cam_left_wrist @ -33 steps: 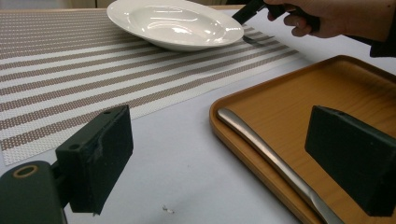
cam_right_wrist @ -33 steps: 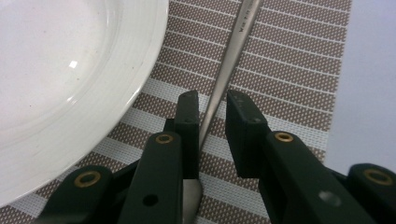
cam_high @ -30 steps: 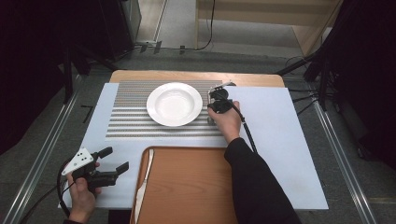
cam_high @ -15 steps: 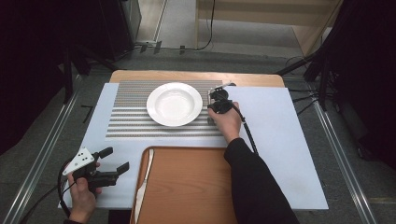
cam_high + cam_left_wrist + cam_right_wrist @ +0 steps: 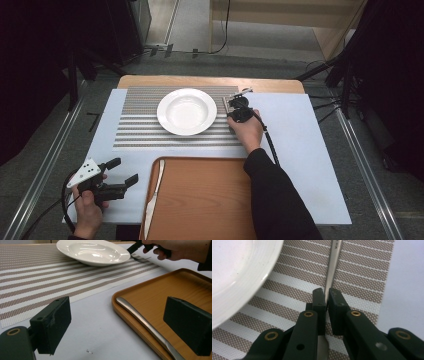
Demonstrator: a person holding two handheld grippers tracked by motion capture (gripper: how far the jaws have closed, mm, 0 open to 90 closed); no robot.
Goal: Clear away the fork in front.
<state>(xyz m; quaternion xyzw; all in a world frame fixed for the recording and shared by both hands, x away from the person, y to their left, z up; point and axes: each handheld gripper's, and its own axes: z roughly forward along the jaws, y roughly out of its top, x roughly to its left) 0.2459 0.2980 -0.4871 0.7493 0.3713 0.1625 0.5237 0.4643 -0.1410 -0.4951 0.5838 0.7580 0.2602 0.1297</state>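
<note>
A metal fork (image 5: pixel 332 267) is seen close up in the right gripper view, lying on the striped mat (image 5: pixel 362 277) just beside the white plate (image 5: pixel 237 272), near the desk's far edge. The right gripper (image 5: pixel 326 296) has just been closing, and its jaws are pinched on the fork's handle. In the high view, the left gripper (image 5: pixel 122 172) is held at the desk's near left corner, jaws spread.

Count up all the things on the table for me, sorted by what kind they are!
Plates: 1, the white plate.
Placemats: 1, the striped placemat.
Trays: 1, the wooden tray.
Cutlery: 2, the fork beside the plate and the knife in the tray.
Total: 5
</note>
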